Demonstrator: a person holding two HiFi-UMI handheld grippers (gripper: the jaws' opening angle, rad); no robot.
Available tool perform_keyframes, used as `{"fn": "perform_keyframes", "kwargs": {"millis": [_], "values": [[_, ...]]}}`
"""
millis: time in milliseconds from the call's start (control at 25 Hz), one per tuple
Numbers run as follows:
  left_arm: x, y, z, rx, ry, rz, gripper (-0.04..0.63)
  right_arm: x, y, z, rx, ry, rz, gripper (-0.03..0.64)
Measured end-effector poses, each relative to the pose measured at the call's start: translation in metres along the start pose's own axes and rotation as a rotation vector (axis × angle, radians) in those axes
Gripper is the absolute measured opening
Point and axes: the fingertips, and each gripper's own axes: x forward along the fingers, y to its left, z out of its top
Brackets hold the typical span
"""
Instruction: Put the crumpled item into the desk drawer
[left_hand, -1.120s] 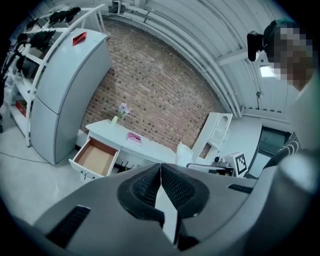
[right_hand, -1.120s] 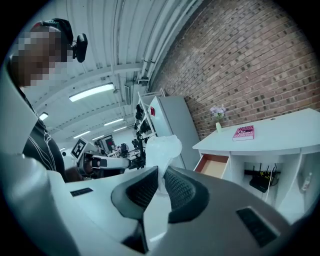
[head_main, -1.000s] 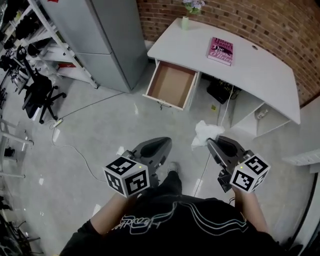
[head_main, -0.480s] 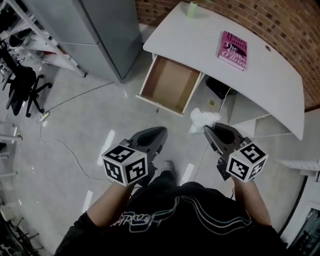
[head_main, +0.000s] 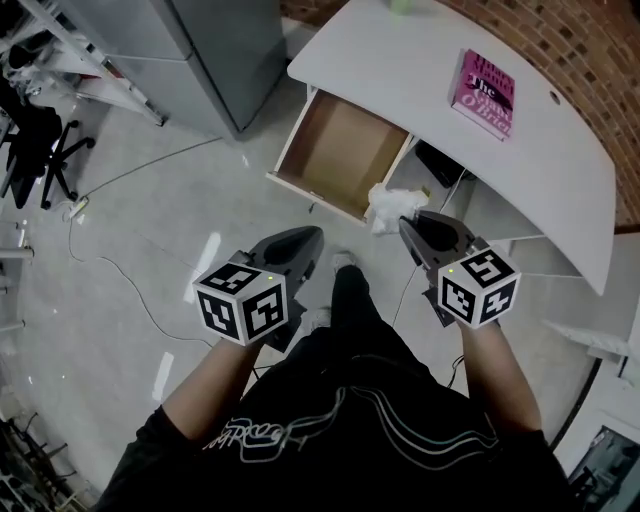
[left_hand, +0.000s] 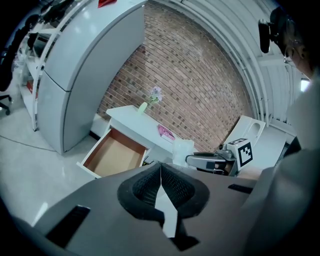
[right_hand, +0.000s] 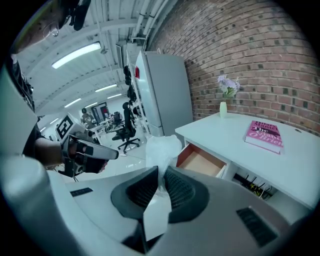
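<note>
The right gripper (head_main: 408, 225) pinches the crumpled white wad (head_main: 384, 203) just beside the front corner of the open drawer (head_main: 315, 195). The left gripper (head_main: 308, 238), nearby, is clenched empty.

The open drawer (head_main: 340, 155) juts from the worktop's (head_main: 400, 70) left end, with a book (head_main: 487, 80) on the worktop farther right. The right claw (head_main: 406, 222) holds the crumpled item (head_main: 385, 203) just beside the drawer's near right corner.

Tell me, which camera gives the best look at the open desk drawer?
The head view: it looks down into the drawer, showing nearly its whole bare bottom. The left gripper view shows it smaller, at a slant. The right gripper view shows just a low sliver of it beside the crumpled white item.
</note>
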Motion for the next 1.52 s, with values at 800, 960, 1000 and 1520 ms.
{"fn": "perform_keyframes", "kwargs": {"millis": [800,960,1000,1520], "values": [[0.048,0.111,0.049,-0.130,-0.013,0.155,0.023,0.211,-0.068,0.011,-0.131,0.242,0.131,0.064],[0.057,0.135,0.053,-0.177,-0.025,0.166,0.023,0.248,-0.078,-0.001,-0.155,0.311,0.143,0.065],[0.059,0.141,0.052,-0.188,-0.026,0.169,0.023,0.256,-0.081,-0.005,-0.159,0.329,0.145,0.065],[0.077,0.198,0.044,-0.256,-0.039,0.192,0.023,0.347,-0.110,-0.085,-0.198,0.526,0.141,0.065]]}}
